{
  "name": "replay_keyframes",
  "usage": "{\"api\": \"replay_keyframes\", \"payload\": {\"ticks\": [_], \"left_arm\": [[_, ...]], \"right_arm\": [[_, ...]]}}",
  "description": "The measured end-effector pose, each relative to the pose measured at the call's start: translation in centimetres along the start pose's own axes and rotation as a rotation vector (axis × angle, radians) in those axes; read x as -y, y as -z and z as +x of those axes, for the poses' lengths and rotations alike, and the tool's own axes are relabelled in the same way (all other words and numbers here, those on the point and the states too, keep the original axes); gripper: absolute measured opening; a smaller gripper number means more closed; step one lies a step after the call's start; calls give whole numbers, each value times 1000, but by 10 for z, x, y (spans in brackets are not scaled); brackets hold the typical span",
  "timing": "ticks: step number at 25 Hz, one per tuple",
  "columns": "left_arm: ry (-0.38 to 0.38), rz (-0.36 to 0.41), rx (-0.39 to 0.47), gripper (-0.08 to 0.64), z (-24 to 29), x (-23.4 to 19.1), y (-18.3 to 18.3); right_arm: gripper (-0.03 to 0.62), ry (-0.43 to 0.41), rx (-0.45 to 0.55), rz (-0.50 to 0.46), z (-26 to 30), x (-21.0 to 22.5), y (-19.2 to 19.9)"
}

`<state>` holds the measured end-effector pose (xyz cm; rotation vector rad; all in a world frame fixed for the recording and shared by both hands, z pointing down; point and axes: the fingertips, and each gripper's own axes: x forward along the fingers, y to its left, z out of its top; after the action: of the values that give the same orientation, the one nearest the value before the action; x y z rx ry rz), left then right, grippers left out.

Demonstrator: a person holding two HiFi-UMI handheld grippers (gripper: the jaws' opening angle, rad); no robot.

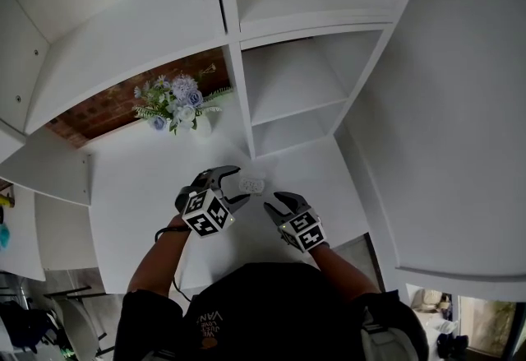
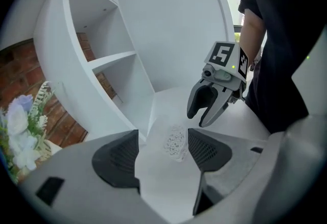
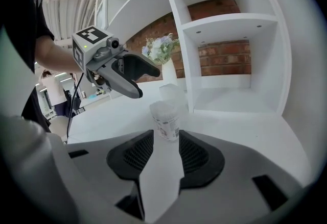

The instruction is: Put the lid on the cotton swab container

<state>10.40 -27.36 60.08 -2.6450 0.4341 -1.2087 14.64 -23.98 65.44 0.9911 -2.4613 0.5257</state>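
left claw (image 2: 163, 132): spread wide and pinching nothing. The container (image 2: 175, 142) shows in its gap, closer to the right-hand pad, and neither pad presses on it.
right claw (image 3: 165, 135): also spread and empty, its tips just short of the container, which sits centred in the gap.
container: upright on the worktop (image 1: 140, 187) between the two claws. The top is open with swab ends showing, so no lid is on it yet.
lid: not surely found. In the right gripper view a pale shape (image 3: 172, 95) stands just behind the container; whether it is the lid or the foot of the vase I cannot tell.
vase (image 1: 201, 127): holds flowers, well behind the container.
shelves (image 1: 288, 96): white, behind the container and apart from it.
step in hand: probably closing in to steady the container before capping it.
grip advice: centre one claw low on the container wall and close gently. It looks light and thin, likely to tip or dent if nudged off-centre.
lid advice: hold the lid by its rim and keep it level. Line it up over the container mouth and press straight down.
risk: a pad catching the swab ends, or a sideways push sliding the container across the smooth worktop.
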Motion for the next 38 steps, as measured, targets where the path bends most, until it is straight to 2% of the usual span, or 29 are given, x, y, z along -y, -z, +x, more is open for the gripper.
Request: {"api": "replay_keyframes", "payload": {"ticks": [7, 14, 31, 38], "left_arm": [[63, 125, -130, 296, 16, 2, 17], [100, 186, -187, 298, 28, 6, 20], [137, 241, -237, 298, 21, 25, 26], [141, 216, -245, 298, 10, 36, 24]], "right_arm": [[132, -36, -25, -26, 14, -1, 2], [132, -59, -28, -35, 22, 0, -3], [107, -62, -27, -1, 27, 11, -5], [106, -44, -1, 22, 19, 16, -10]]}}
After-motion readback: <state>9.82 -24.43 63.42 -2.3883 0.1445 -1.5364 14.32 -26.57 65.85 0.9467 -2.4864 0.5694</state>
